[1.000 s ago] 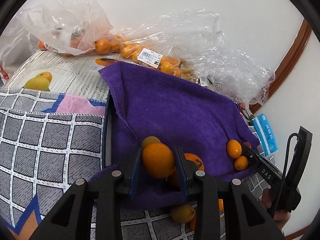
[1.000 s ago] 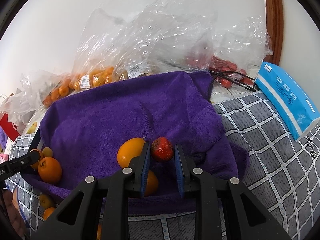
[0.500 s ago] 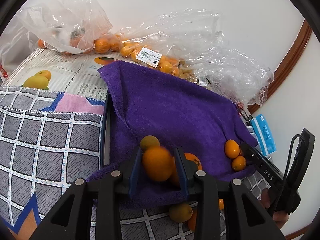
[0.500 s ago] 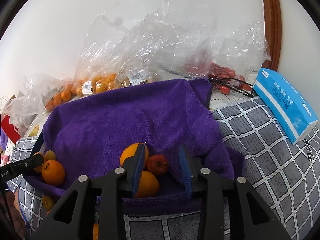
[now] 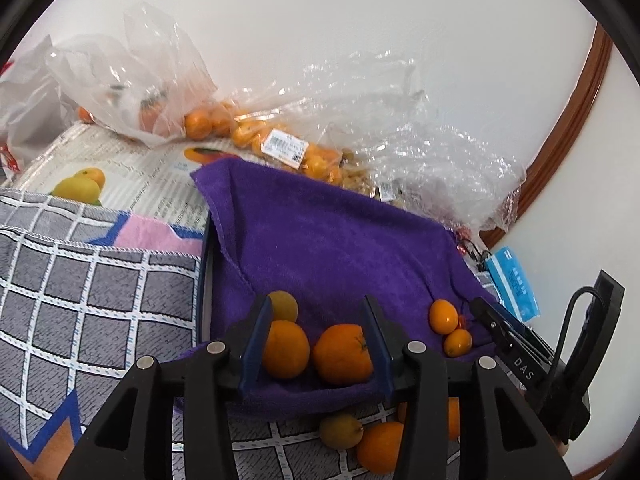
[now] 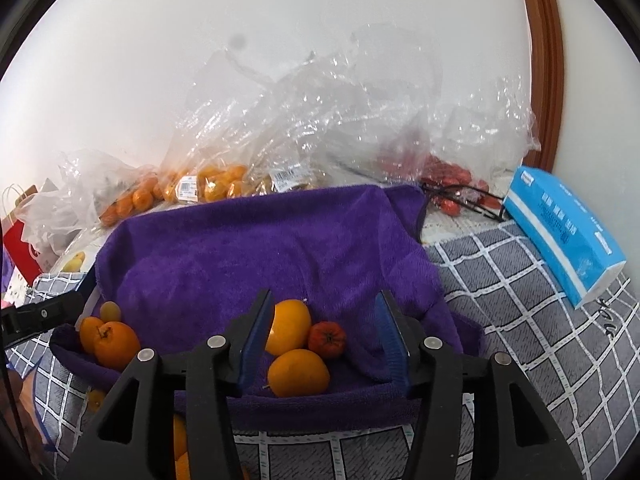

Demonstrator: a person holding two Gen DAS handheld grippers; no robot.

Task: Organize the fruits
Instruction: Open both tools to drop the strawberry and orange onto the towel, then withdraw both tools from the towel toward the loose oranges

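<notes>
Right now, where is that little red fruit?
In the right wrist view the small red fruit lies on the purple towel, low and central between the open right gripper's fingers, touching two orange fruits on its left.

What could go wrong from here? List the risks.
1. The red fruit lies loose beside two oranges on the sloping purple towel; it may roll.
2. Both grippers, left and right, have just been opening over fruit; withdrawing could knock it.
3. Fruit already lies off the towel.
</notes>
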